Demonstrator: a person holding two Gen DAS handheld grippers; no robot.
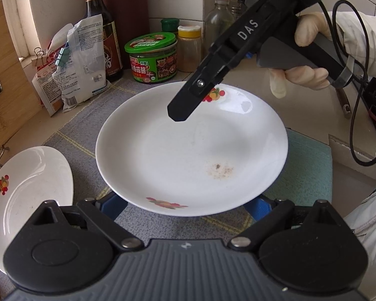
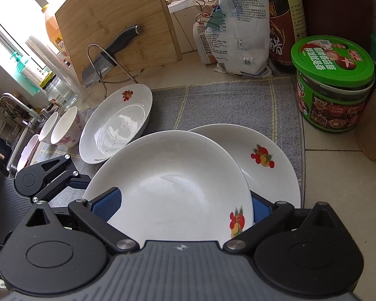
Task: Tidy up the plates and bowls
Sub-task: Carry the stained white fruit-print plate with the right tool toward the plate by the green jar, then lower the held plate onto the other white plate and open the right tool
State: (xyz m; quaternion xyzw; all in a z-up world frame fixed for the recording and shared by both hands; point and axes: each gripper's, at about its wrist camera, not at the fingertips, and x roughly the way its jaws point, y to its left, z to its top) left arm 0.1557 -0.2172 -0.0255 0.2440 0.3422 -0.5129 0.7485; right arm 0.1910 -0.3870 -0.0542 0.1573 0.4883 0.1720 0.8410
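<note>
Left gripper and right gripper, jaws wide, each carry a fruit-print plate; keep both level for stacking.

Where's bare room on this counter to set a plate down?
Free: the grey mat behind the two overlapping plates, bordered by the leaning deep plate, the clipped bag and the green-lidded jar; also bare tile right of the mat, before that jar. Crowded: the back row of bottles and the bowls by the faucet.
</note>
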